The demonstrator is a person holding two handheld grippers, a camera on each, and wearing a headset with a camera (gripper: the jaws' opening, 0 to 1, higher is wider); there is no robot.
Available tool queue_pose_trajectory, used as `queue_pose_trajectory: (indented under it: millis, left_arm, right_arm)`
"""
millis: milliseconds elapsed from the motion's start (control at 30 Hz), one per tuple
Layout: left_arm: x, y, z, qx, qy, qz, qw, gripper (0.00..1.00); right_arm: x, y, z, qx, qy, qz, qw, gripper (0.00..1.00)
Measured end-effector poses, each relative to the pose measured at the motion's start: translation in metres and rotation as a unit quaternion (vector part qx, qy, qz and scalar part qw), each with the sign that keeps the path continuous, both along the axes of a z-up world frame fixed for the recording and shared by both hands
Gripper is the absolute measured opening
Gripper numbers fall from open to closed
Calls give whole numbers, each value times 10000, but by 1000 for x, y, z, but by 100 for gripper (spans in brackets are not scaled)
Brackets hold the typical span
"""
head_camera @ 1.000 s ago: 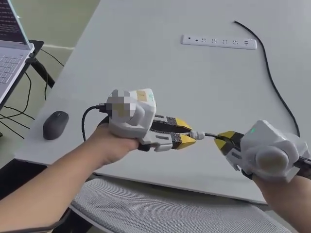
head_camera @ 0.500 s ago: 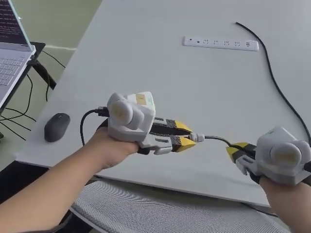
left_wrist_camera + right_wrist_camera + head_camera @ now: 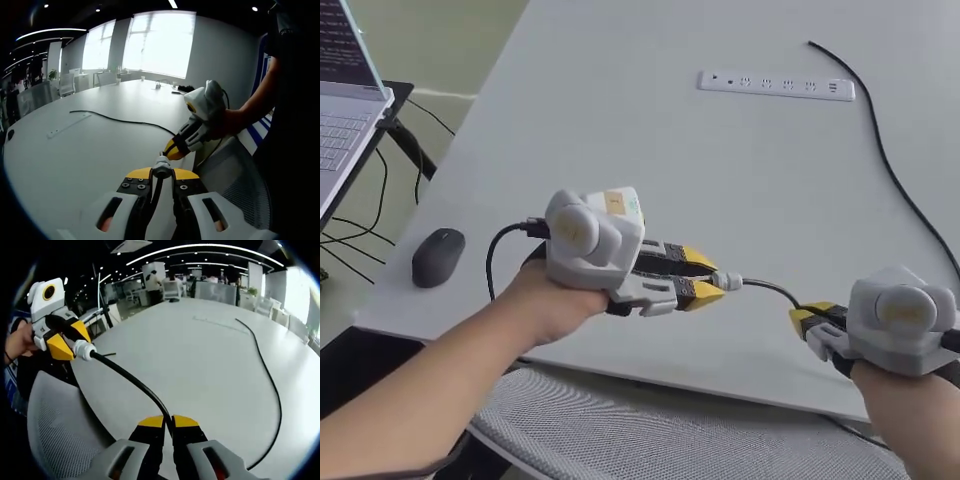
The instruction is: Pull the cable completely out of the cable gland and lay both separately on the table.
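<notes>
Above the table's near edge my left gripper (image 3: pixel 705 280) is shut on a small white cable gland (image 3: pixel 728 282), which sticks out from between the yellow fingertips (image 3: pixel 139 174). A black cable (image 3: pixel 772 290) runs from the gland to my right gripper (image 3: pixel 802 322), which is shut on it. In the right gripper view the cable (image 3: pixel 131 379) curves from the gland (image 3: pixel 84 350) down between the yellow jaw tips of my right gripper (image 3: pixel 167 422). In the left gripper view the gland (image 3: pixel 161 167) sits at the jaw tips, with the right gripper (image 3: pixel 172 148) just beyond.
A white power strip (image 3: pixel 776 86) lies at the far side of the grey table (image 3: pixel 620 130), its black cord (image 3: pixel 895 180) running down the right side. A dark mouse (image 3: pixel 437 257) sits near the left edge. A laptop (image 3: pixel 345 95) stands at the far left. A mesh chair (image 3: pixel 650 430) is below.
My right gripper has drawn away to the right and down, so a longer stretch of black cable now shows between it and the gland. The left gripper has stayed about where it was.
</notes>
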State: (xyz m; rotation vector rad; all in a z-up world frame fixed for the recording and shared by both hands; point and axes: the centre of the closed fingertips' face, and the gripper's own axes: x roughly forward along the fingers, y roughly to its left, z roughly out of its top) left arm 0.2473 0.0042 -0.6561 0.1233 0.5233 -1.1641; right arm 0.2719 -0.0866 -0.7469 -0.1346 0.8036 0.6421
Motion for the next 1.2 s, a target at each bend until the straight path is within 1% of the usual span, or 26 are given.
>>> queue_pose_trajectory:
  millis: [367, 533, 567, 700, 800, 867, 967, 1067, 1133, 1200]
  left_arm:
    - [0, 2, 0, 21, -7, 12, 10000, 15]
    - [0, 5, 0, 45, 14, 51, 10000, 15]
    - [-1, 5, 1, 59, 15, 55, 10000, 15]
    - [-1, 8, 1, 43, 34, 86, 9999, 15]
    - [-1, 10, 1, 31, 33, 99, 9999, 15]
    - [-1, 10, 0, 47, 40, 96, 9999, 15]
    - [-1, 10, -1, 32, 50, 95, 9999, 15]
    - [-2, 9, -2, 18, 64, 98, 9999, 15]
    - [-3, 9, -2, 10, 63, 89, 9999, 15]
    - [-4, 9, -1, 13, 67, 76, 9999, 15]
  right_arm:
    - [-2, 1, 1, 13, -35, 5, 10000, 0]
    - [-6, 2, 5, -68, -172, 148, 9997, 1]
    - [-7, 2, 4, -145, -226, 253, 9993, 1]
    - [-11, 2, 7, -196, -290, 322, 9989, 1]
    - [-15, 2, 13, -205, -349, 397, 9984, 3]
    - [-18, 2, 19, -233, -453, 489, 9975, 3]
    - [-22, 4, 29, -220, -568, 601, 9963, 8]
    - [-25, 7, 41, -375, -824, 864, 9921, 13]
    - [-26, 10, 46, -352, -879, 925, 9912, 15]
    - [-26, 14, 52, -405, -1026, 1067, 9882, 16]
